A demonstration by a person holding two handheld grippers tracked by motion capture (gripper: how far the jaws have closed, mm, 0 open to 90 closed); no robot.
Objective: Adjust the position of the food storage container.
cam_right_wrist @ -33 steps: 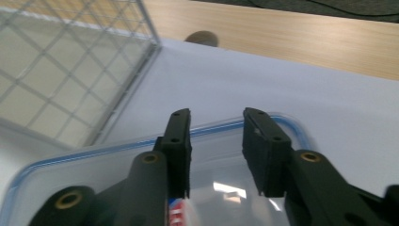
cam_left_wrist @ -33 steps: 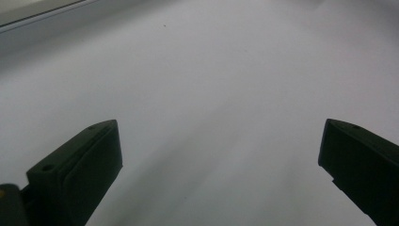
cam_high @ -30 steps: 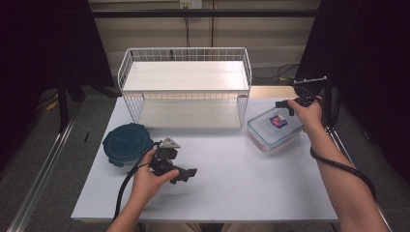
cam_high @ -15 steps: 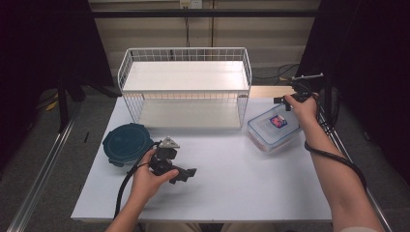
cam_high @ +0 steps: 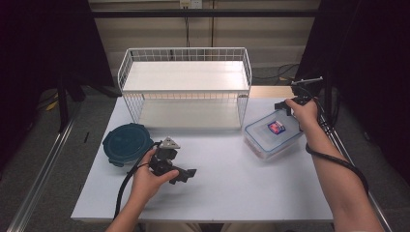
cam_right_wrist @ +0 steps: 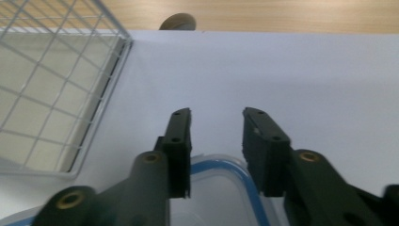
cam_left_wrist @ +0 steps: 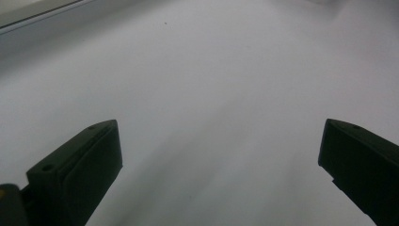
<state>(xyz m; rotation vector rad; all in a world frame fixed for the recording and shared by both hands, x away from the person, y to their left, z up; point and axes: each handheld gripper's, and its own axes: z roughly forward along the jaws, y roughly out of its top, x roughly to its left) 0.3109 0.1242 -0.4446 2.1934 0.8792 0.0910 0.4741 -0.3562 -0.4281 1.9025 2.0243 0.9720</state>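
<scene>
The clear lidded container [cam_high: 273,134] is still left on the worktop [cam_high: 227,179] beside the wire rack [cam_high: 186,87]; nothing is gripped yet. The right hand-held gripper [cam_right_wrist: 216,129], jaws just narrowed but empty, is held over its far rim. The left hand-held gripper [cam_high: 186,174] is rested wide open.

I am seeing even overhead light brightening the white table [cam_high: 232,188], while the surrounding room is falling into darkness. Soft shadows are lying under the wire rack [cam_high: 186,87]. Both gripper views are looking blurry up close.
</scene>
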